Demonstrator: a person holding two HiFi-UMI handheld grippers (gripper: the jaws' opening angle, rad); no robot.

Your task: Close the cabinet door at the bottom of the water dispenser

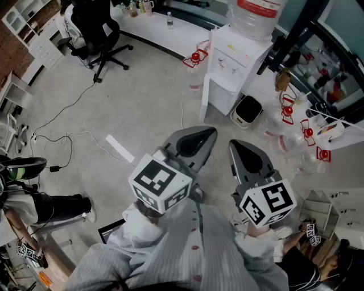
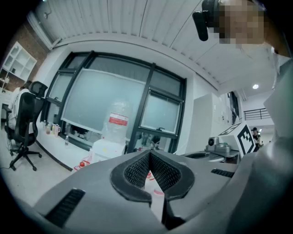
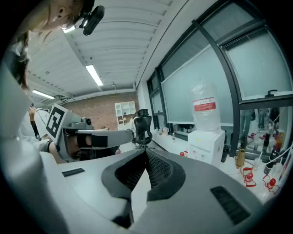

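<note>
Over on the left, a black office chair (image 1: 98,29) sits by the long white worktop (image 1: 170,31) under the window, and a dark cable (image 1: 62,111) trails across the pale floor (image 1: 142,96).

Now the person, striped sleeves in shot, has both tools out front. The left gripper (image 2: 149,155) is held roughly level, and its ribbed fingers (image 2: 135,171) are together at the tips with nothing between them. It's aimed toward the machine but is well apart from it.

There's the water dispenser (image 1: 236,59), a white cabinet against the window wall with a big clear bottle (image 1: 256,14) on top. Down at its base the cabinet door (image 1: 204,101) looks swung outward on the left side of the lower front, so it is not yet shut. Neither tool is touching it.

The right gripper (image 3: 145,152) tips slightly downward just beside the left one. Its fingers (image 3: 158,169) are pressed together too and hold nothing.

A small white bin (image 1: 248,111) stands right against the dispenser's foot on the right. Farther right, red-capped clear plastic pieces (image 1: 307,132) lie scattered on the floor, too small to identify.
</note>
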